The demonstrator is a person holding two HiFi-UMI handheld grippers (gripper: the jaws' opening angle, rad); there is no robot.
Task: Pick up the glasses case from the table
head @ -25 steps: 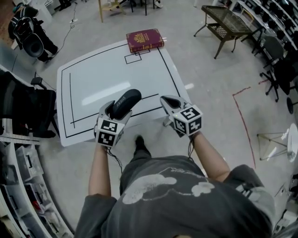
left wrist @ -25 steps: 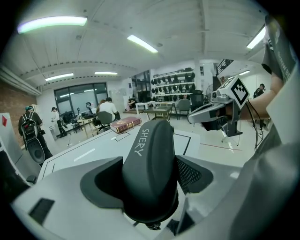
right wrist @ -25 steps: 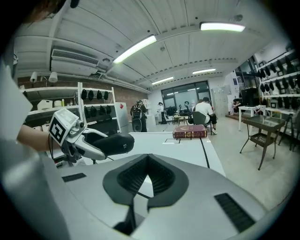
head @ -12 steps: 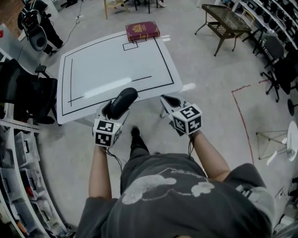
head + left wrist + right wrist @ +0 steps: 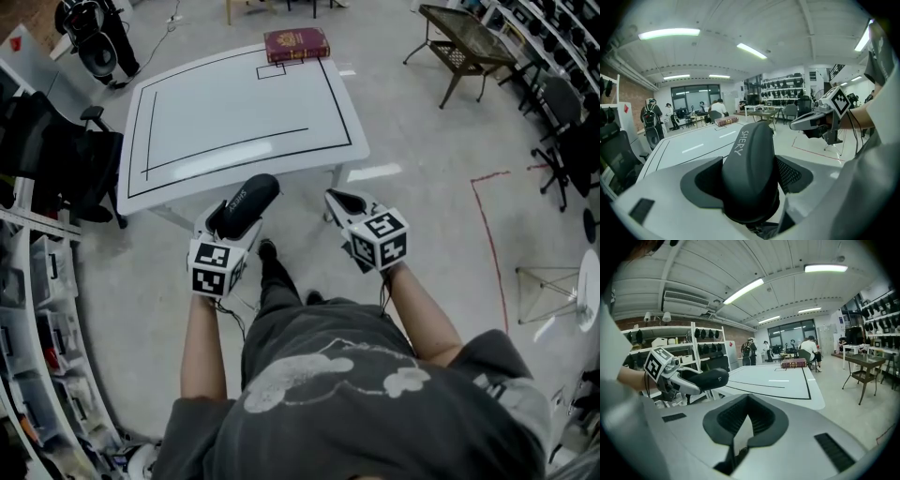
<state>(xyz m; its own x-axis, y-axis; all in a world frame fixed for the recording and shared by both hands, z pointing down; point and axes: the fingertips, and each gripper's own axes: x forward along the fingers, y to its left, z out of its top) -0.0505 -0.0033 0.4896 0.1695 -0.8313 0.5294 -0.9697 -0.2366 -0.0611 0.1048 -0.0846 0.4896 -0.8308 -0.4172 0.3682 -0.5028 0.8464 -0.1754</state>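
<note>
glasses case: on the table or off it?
Off it. The glasses case is clamped in the left gripper, held in the air short of the near edge of the white table.

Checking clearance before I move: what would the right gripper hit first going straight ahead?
Probably the white table, near its front edge; the right gripper points slightly down toward it. Depth is hard to judge.

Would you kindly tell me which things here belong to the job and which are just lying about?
Job: glasses case, clamped in the left gripper; white table.
Lying about: red book at the table's far edge; dark side table; black chair; right gripper, shut on nothing.
</note>
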